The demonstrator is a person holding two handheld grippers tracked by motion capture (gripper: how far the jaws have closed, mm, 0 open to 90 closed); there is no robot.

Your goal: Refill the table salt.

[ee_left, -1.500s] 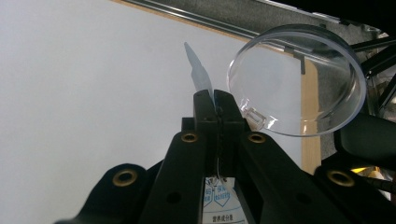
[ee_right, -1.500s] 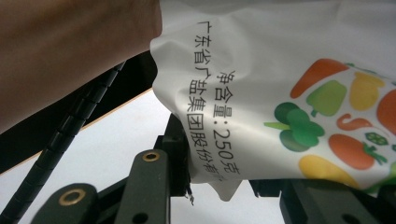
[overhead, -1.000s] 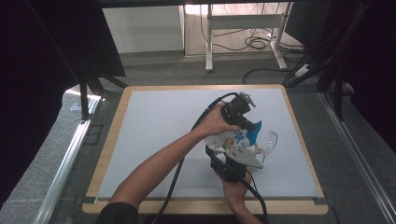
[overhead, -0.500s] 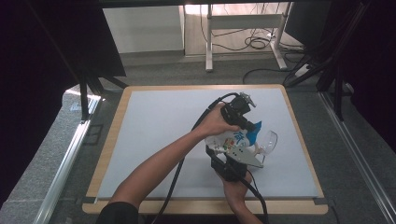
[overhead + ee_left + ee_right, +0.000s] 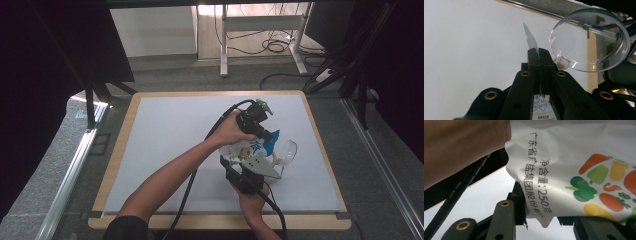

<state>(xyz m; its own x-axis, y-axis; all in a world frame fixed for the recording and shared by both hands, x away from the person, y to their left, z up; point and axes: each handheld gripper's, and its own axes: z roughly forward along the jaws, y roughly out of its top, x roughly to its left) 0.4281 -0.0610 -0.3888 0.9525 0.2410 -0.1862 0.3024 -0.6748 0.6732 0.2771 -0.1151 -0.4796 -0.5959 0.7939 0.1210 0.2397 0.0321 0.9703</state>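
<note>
Pouch (image 5: 248,150) on table (image 5: 160,145), clear cup (image 5: 286,150) just right.

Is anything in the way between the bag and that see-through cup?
Nothing visible is. The bag is pinched by both the left gripper and the right gripper, and the clear cup sits just past the bag's corner with only bare white table between them.

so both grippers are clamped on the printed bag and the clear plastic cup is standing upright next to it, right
Not quite. The clear plastic cup is not upright: it lies on its side on the table, its round mouth facing the camera in the left gripper view. The rest holds: the left gripper and right gripper are both clamped on the printed bag.
</note>
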